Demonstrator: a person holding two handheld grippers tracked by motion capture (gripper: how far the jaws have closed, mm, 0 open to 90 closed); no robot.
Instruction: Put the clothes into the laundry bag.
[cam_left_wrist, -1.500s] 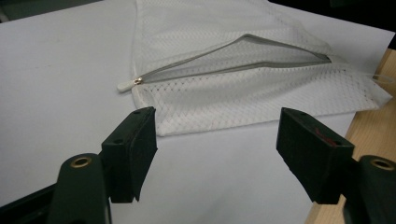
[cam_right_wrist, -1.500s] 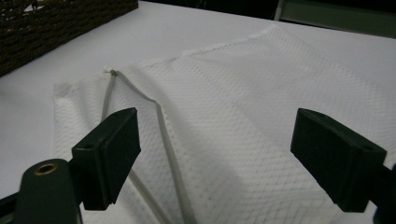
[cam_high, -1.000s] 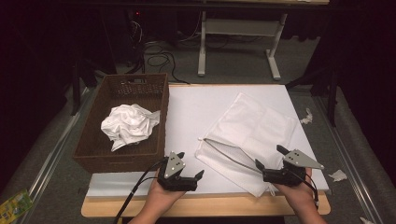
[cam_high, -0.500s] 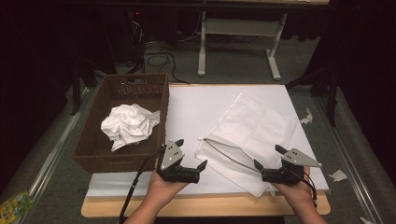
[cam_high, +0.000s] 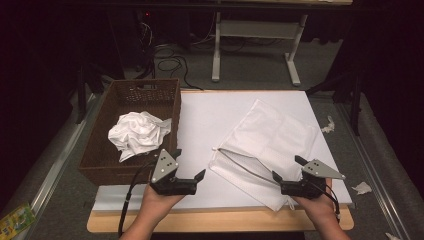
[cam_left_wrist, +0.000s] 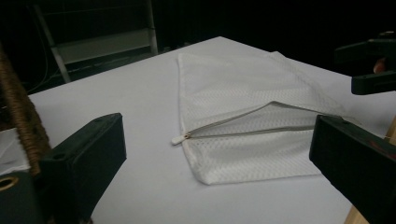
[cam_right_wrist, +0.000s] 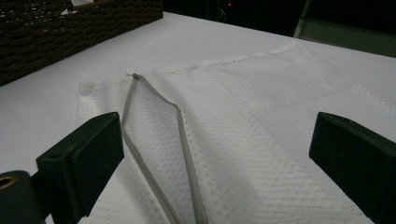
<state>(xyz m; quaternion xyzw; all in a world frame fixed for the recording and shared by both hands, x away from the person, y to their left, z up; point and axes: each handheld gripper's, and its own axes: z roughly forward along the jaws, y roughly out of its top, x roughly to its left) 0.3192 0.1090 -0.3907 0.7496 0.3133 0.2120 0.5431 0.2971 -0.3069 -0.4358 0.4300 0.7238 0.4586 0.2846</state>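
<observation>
White table (cam_high: 210, 120), both grippers low w/ fingers apart, mesh bag (cam_high: 265, 145) btwn.

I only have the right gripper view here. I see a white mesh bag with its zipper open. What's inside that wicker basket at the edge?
Observer: A crumpled white cloth lies in the basket, seen from the high view.
Operator: Where's the left gripper?
Observer: The left gripper is open above the white sheet, between the basket and the mesh bag, touching neither.
Operator: Which end is the zipper pull at?
Observer: The zipper pull sits at the bag's corner nearer the basket.
</observation>
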